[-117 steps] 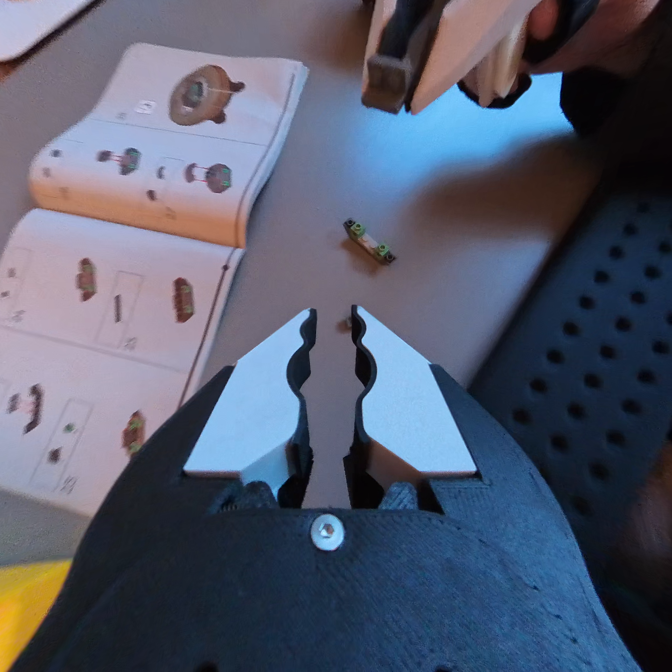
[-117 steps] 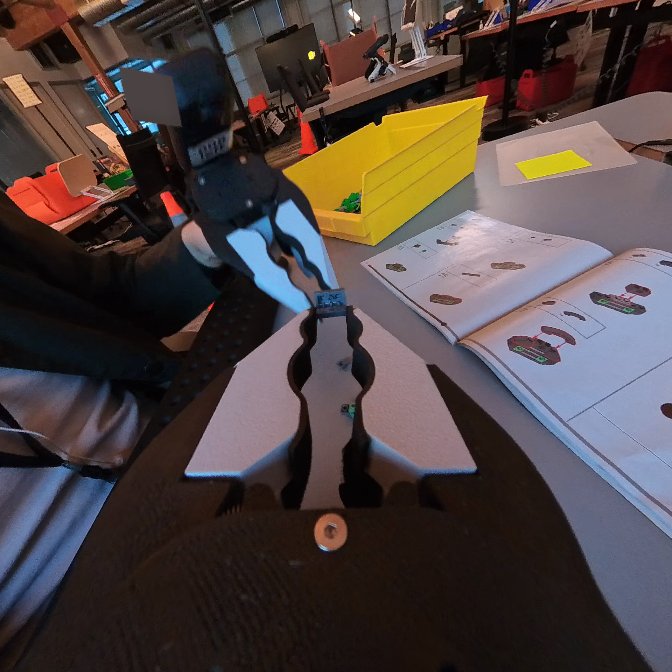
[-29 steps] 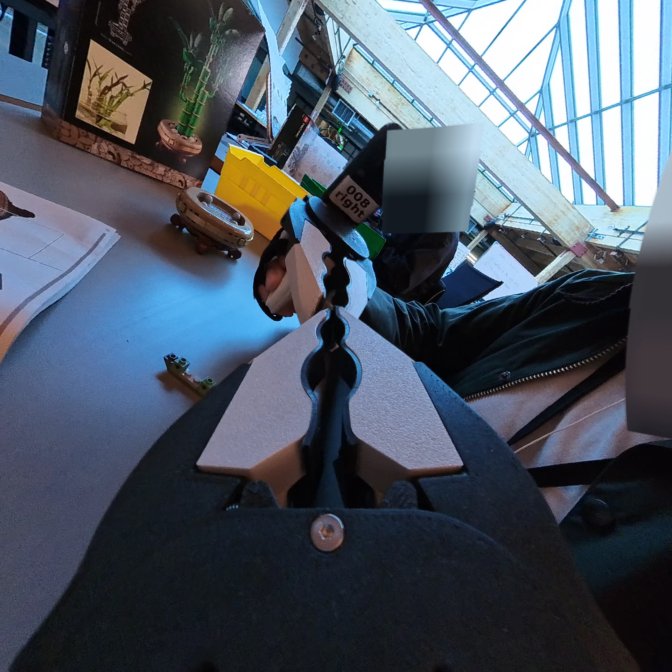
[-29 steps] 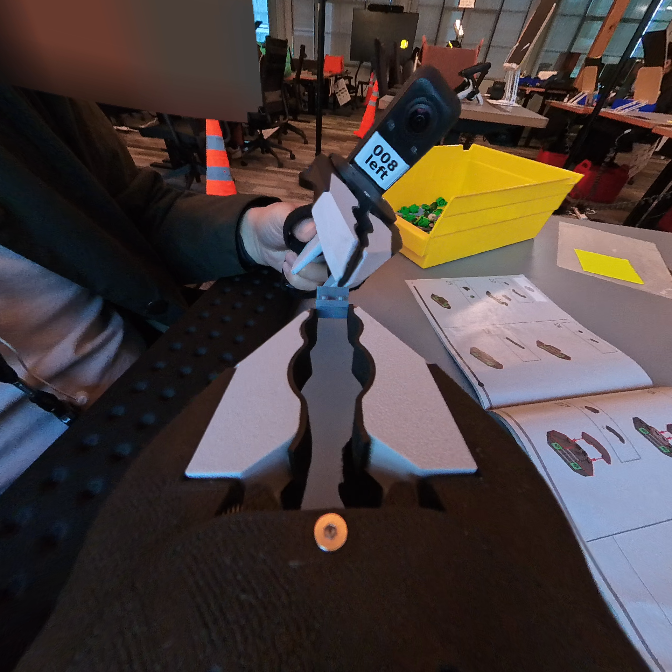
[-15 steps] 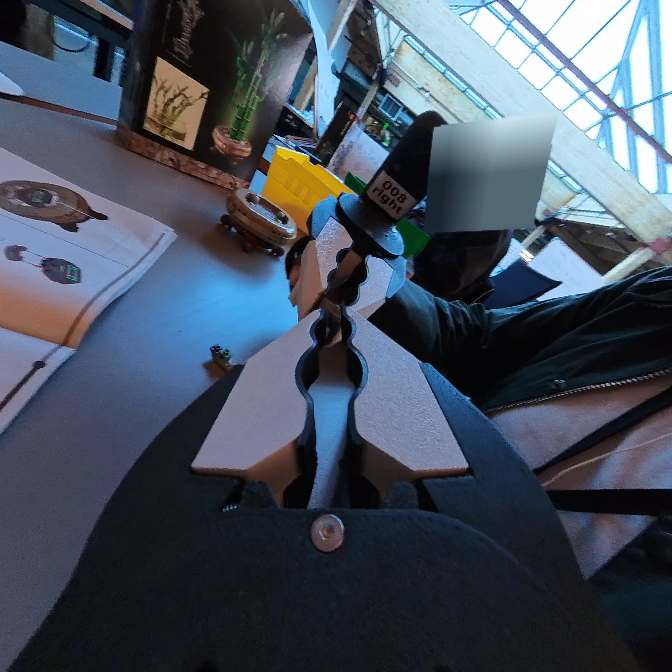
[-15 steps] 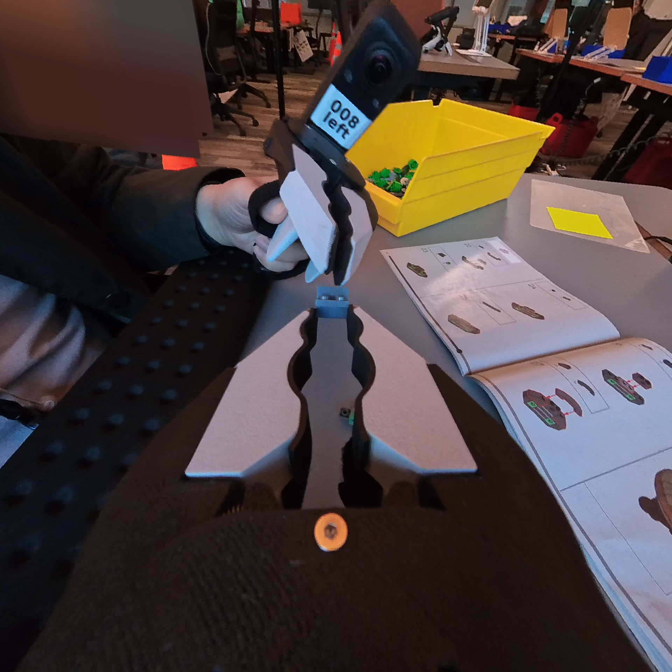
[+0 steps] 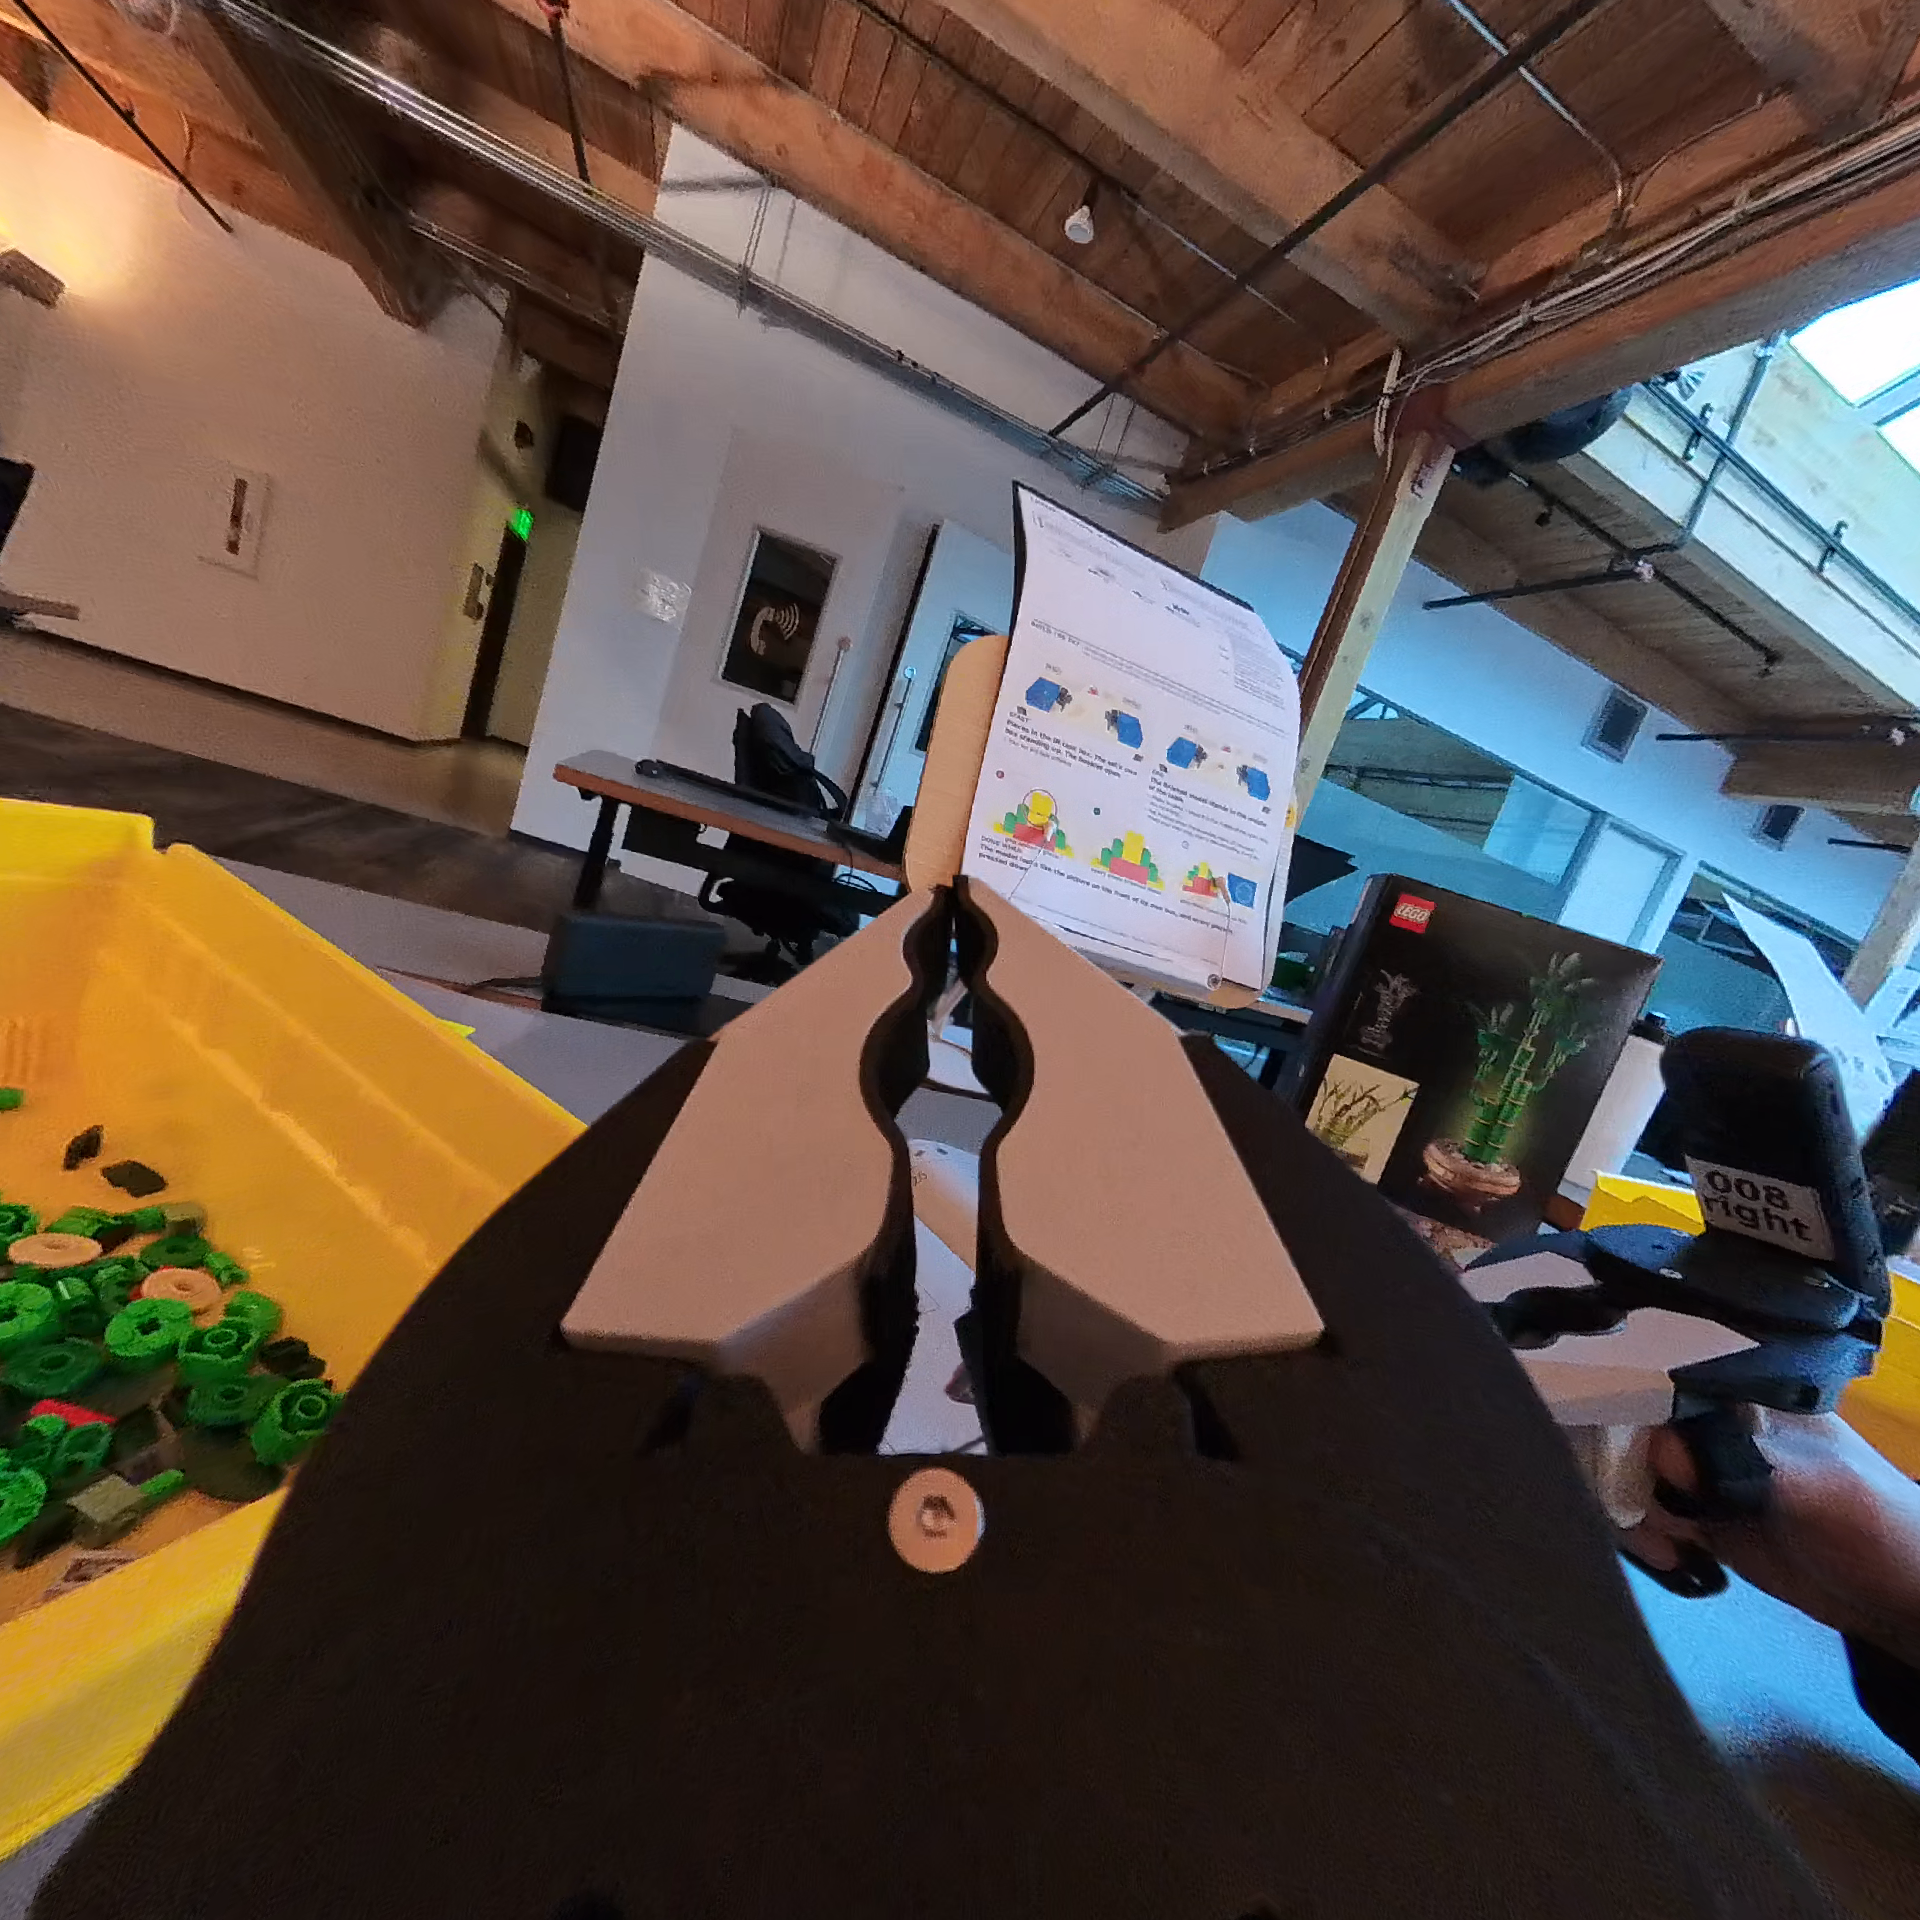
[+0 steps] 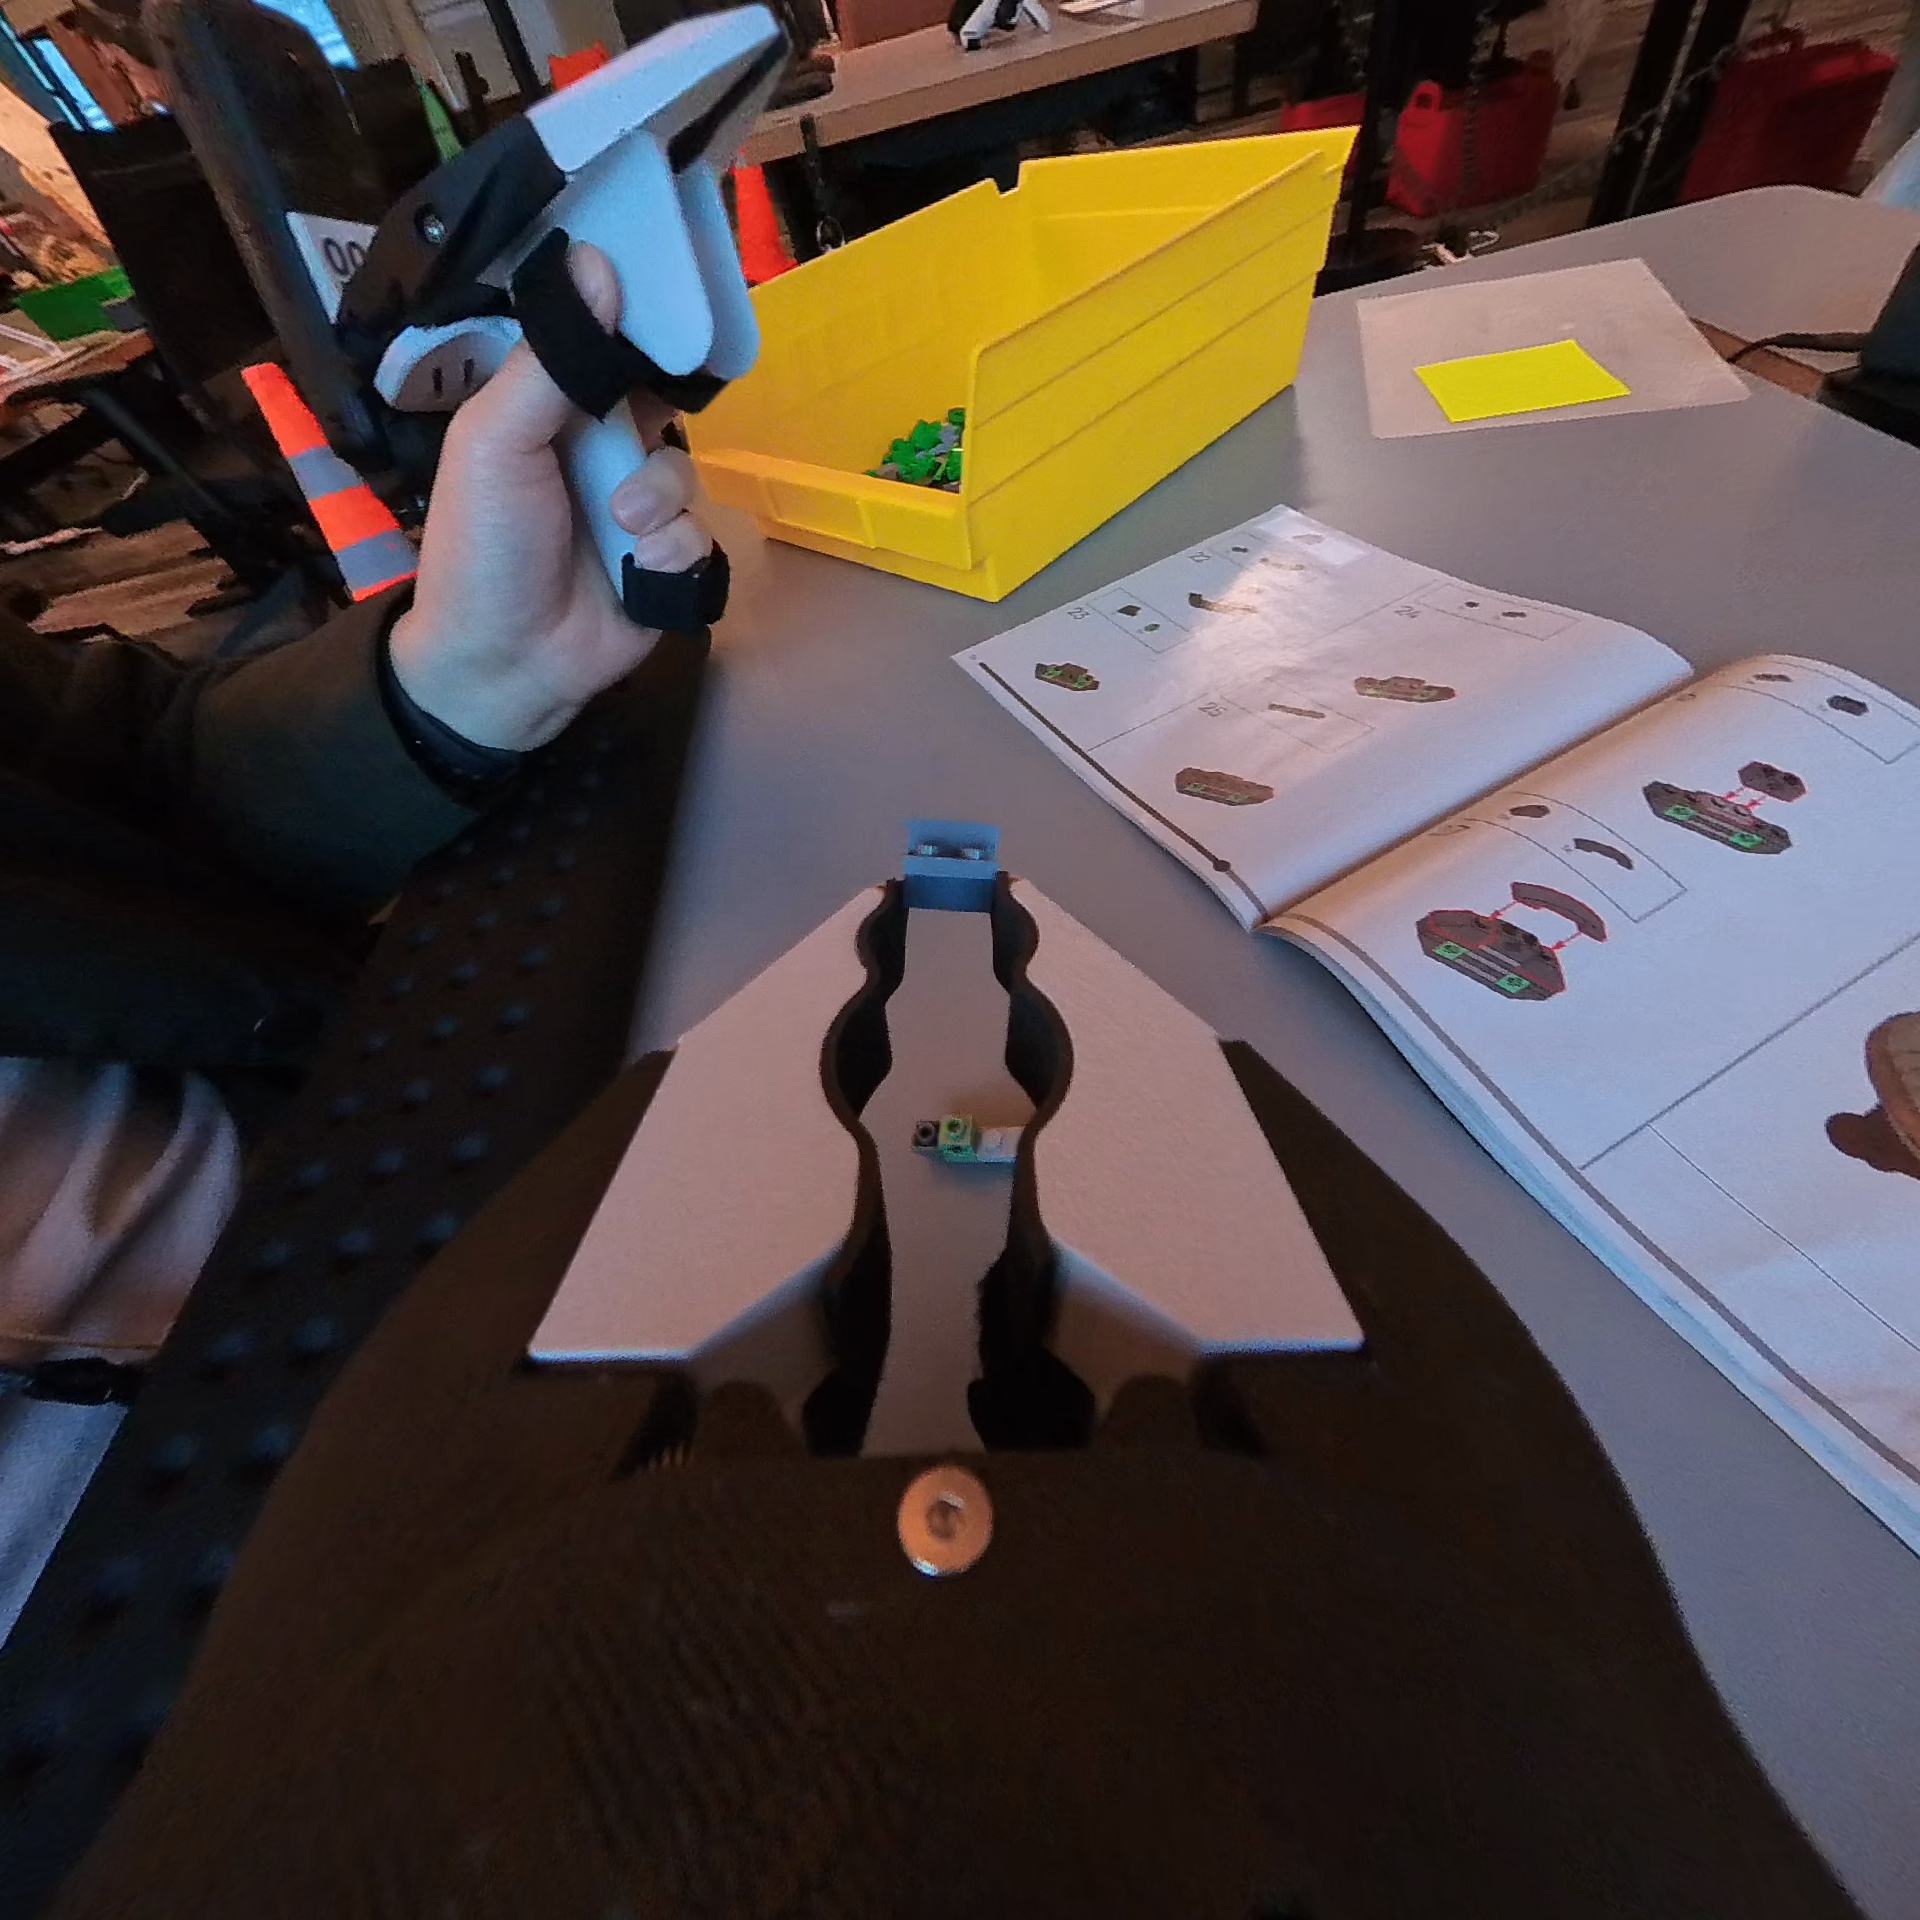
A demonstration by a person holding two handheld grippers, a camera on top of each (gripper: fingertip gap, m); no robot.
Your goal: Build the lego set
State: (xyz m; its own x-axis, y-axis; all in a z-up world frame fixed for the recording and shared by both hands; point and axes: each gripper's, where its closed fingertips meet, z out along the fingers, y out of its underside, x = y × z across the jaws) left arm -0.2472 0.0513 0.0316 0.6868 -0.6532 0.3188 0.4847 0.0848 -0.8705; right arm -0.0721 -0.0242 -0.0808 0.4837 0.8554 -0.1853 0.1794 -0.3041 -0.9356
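My right gripper is shut on a small blue-grey brick, which it holds above the grey table. Below it, seen between the fingers, a small dark piece with green studs lies on the table. My left gripper is shut and tilted upward; I see nothing between its tips. In the right wrist view a hand holds it raised at the upper left, apart from the brick. The right gripper also shows at the right of the left wrist view.
A yellow bin with green pieces stands at the table's far side. An open instruction booklet lies to the right. A black studded mat is on the left. The set's box and a paper sheet on a stand stand farther back.
My left gripper has lifted away from the brick in the right gripper and swung up toward the yellow bin. My right gripper still holds the brick and now tilts down more.
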